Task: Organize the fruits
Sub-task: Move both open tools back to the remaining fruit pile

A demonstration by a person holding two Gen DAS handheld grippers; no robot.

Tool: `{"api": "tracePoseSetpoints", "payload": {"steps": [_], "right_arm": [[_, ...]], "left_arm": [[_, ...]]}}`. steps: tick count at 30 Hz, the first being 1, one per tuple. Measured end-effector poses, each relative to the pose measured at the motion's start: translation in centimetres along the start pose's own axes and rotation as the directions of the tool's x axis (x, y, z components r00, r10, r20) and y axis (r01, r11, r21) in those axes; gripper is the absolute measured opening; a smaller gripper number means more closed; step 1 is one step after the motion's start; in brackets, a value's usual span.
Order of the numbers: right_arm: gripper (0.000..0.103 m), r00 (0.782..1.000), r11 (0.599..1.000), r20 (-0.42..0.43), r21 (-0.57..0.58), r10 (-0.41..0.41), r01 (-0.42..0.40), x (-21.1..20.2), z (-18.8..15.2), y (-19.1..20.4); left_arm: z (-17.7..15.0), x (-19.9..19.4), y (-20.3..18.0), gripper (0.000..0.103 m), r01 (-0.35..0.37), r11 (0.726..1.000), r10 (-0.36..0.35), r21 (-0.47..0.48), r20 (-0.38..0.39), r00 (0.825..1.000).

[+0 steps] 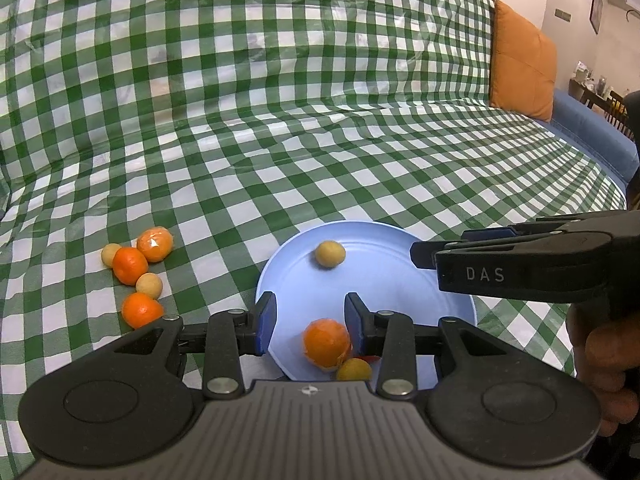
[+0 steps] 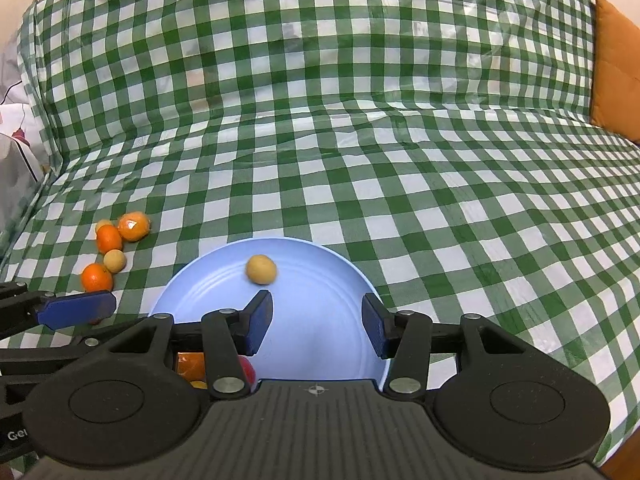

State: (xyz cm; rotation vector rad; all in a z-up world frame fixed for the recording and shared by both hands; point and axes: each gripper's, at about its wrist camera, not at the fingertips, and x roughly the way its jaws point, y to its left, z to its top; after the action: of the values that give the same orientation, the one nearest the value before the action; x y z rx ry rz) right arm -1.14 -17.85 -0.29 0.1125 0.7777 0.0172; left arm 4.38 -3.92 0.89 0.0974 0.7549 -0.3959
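Fruits [image 1: 138,270] not yet gathered lie clustered on the checked cloth [image 1: 360,160] left of the blue plate [image 1: 400,248], nearer the left gripper [image 1: 310,322], whose jaws stand apart like those of the empty right gripper [image 2: 316,328].

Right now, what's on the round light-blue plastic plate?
On the round light-blue plastic plate: one small tan round fruit, one wrapped orange mandarin, a second tan fruit. Something red beside them is mostly covered by the gripper bodies.

The left gripper [image 1: 310,322] tilts downward, its blue pads apart with nothing pressed between them. The right gripper [image 2: 318,326] tilts downward beside it, jaws parted and empty, held by a hand [image 1: 604,364].
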Motion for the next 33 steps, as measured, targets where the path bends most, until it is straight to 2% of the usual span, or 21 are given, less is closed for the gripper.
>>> {"api": "tracePoseSetpoints", "payload": {"steps": [8, 17, 33], "right_arm": [[0.052, 0.999, 0.999, 0.009, -0.003, 0.036, -0.036, 0.1, 0.4, 1.2], [0.052, 0.995, 0.995, 0.017, -0.029, 0.094, -0.094, 0.7, 0.8, 4.1], [0.052, 0.98, 0.976, -0.013, -0.087, 0.198, -0.199, 2.2, 0.2, 12.2]], "left_arm": [[0.1, -0.3, 1.2, 0.041, -0.02, 1.0, 0.02, -0.024, -0.004, 1.0], [0.6, -1.3, 5.4, 0.041, -0.063, 0.99, 0.063, -0.124, -0.004, 0.998], [0.4, -3.3, 13.9, 0.041, -0.167, 0.939, 0.156, -0.3, -0.061, 0.986]]}}
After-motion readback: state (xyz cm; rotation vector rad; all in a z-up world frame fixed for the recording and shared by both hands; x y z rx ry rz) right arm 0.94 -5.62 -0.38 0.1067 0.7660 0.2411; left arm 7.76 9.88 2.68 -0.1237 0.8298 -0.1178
